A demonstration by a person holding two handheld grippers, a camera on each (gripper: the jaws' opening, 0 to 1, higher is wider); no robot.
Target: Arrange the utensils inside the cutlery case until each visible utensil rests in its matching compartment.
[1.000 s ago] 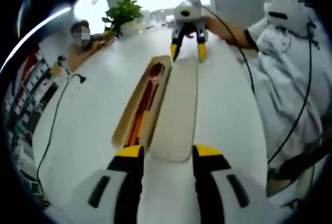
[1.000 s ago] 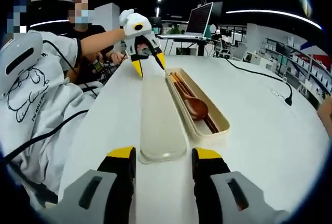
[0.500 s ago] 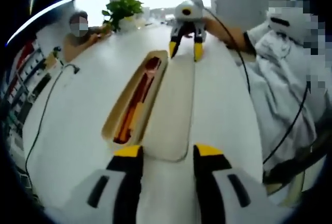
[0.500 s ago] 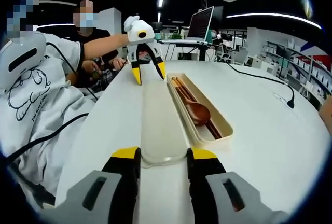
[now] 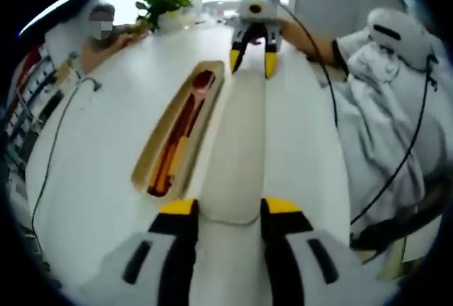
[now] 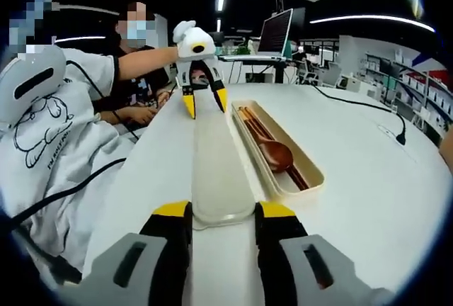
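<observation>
We read no brand or label on the case; faint print on a white shirt [image 6: 42,129] is too small to make out. The lid [image 5: 237,143], a long, frosted, round-ended plastic strip, lies flat on the glossy white surface [image 5: 106,143], just beside the open cream cutlery case [image 6: 283,156]. In the case lie a brown wooden spoon [image 6: 274,154] and slim chopsticks [image 6: 249,120]. Our left gripper [image 5: 228,207] and right gripper [image 6: 223,210] each have their yellow-tipped jaws spread wide, astride opposite ends of the lid; whether they touch it we cannot tell.
</observation>
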